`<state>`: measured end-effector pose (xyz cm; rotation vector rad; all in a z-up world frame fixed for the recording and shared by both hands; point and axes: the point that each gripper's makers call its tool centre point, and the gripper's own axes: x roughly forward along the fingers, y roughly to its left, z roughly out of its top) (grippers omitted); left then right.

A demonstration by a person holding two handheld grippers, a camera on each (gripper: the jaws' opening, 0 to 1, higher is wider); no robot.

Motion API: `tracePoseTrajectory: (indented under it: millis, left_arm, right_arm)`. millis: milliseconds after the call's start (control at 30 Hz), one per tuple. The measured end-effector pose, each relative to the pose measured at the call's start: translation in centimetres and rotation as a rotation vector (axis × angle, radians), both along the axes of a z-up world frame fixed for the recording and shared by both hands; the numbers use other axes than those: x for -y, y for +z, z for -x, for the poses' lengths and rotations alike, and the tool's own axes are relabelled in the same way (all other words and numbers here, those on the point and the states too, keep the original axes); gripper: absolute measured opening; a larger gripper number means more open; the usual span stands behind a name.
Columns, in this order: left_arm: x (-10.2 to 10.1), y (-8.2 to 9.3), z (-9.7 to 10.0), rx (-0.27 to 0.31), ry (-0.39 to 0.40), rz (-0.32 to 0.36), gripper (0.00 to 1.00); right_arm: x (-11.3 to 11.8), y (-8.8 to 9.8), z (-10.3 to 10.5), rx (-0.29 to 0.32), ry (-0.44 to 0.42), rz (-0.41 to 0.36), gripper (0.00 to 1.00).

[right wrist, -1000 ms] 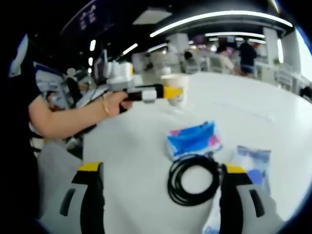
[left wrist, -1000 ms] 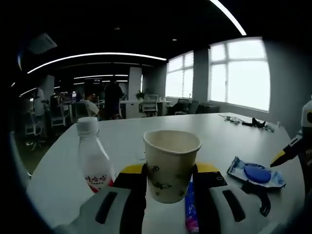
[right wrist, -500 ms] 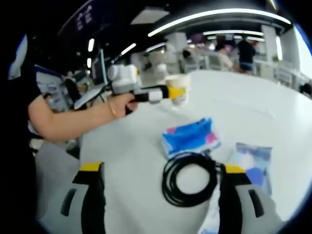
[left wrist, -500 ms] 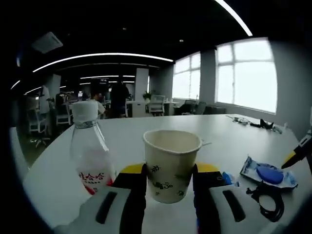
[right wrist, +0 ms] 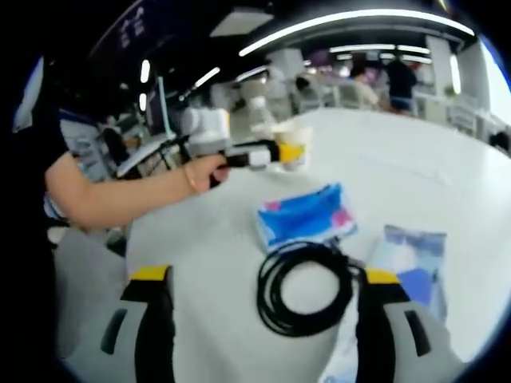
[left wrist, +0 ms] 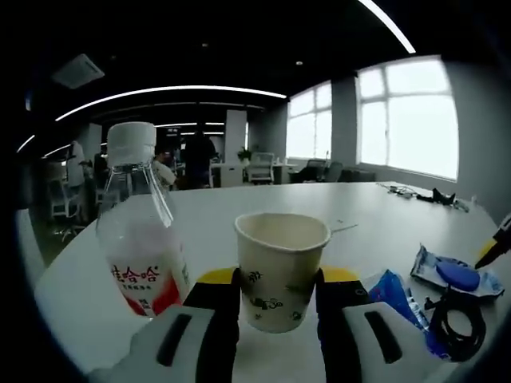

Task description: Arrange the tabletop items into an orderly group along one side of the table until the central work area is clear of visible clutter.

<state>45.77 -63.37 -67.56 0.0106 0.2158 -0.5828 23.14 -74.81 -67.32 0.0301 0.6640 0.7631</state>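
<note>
My left gripper (left wrist: 277,299) is shut on a paper cup (left wrist: 280,270) with a dark leaf print, held upright just over the white table (left wrist: 335,215). A clear water bottle (left wrist: 142,247) with a white cap and red label stands close to its left. In the right gripper view the left gripper (right wrist: 281,152) shows far off, with the cup (right wrist: 294,144) in its jaws. My right gripper (right wrist: 259,319) is open, its jaws on either side of a coiled black cable (right wrist: 303,287). A blue tissue pack (right wrist: 306,215) lies beyond the coil, and a clear packet with a blue disc (right wrist: 411,267) lies by the right jaw.
The coiled cable (left wrist: 455,315), tissue pack (left wrist: 399,295) and disc packet (left wrist: 455,274) lie at the right of the left gripper view. Small dark items (left wrist: 427,195) sit at the table's far end. A person's forearm (right wrist: 120,195) holds the left gripper. Desks, chairs and people fill the office behind.
The left gripper has carried the cup closer to the bottle, which now looms larger at its left. The right gripper has edged forward around the cable coil.
</note>
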Motion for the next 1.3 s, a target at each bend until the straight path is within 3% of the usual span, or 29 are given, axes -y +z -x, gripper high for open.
tracePoseTrajectory:
  millis: [600,1133,1300]
  left_arm:
    - [-1.0,-2.7,-0.2,-0.049,0.033,-0.025,0.35]
    - [-1.0,-3.1,-0.1,-0.066,0.044,-0.073,0.38]
    - [-0.3,-3.0,0.5,-0.113,0.017,-0.022,0.49]
  right_arm:
    - [-0.2,-0.3,0.1,-0.017,-0.002,0.001,0.91]
    - [0.0,-0.1,-0.2,-0.015,-0.011,-0.010,0.90]
    - [0.2,0.3,-0.5,-0.006,-0.026,-0.023,0.90]
